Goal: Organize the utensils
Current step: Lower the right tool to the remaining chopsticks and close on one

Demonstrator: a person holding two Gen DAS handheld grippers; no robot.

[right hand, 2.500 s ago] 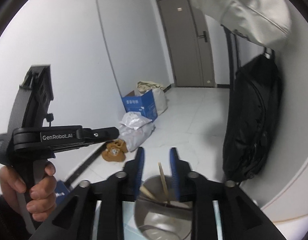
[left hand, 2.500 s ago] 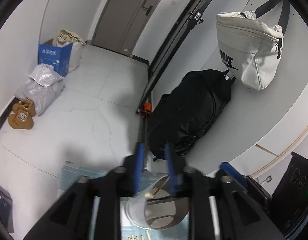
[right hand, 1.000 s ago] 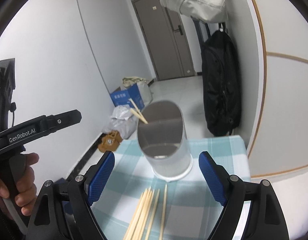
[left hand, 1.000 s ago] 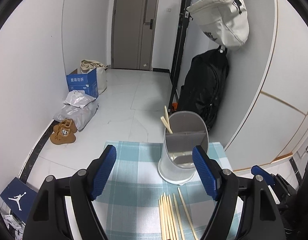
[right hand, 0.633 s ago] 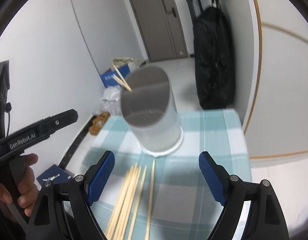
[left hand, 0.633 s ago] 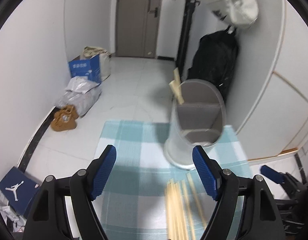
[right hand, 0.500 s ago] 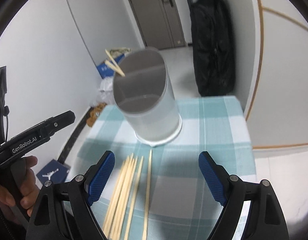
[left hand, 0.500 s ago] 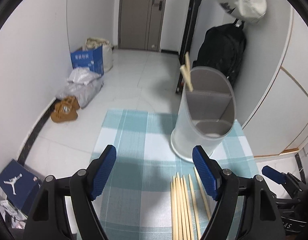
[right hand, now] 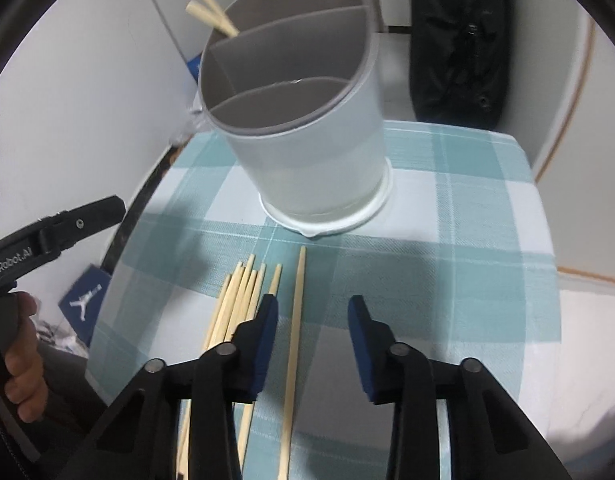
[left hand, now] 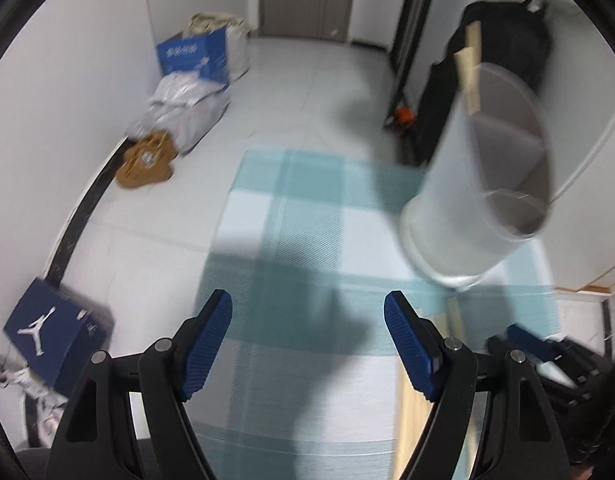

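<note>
Right gripper (right hand: pixel 309 330): jaws closing around the lone pale wooden chopstick (right hand: pixel 294 340) — not yet pinching; centring before lifting
Left gripper (left hand: pixel 307 340): gaping, holding nothing

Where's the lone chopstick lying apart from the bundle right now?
In the right wrist view, the lone chopstick lies on the checked cloth, right of the bundle, between the right gripper fingers, below the holder.
</note>
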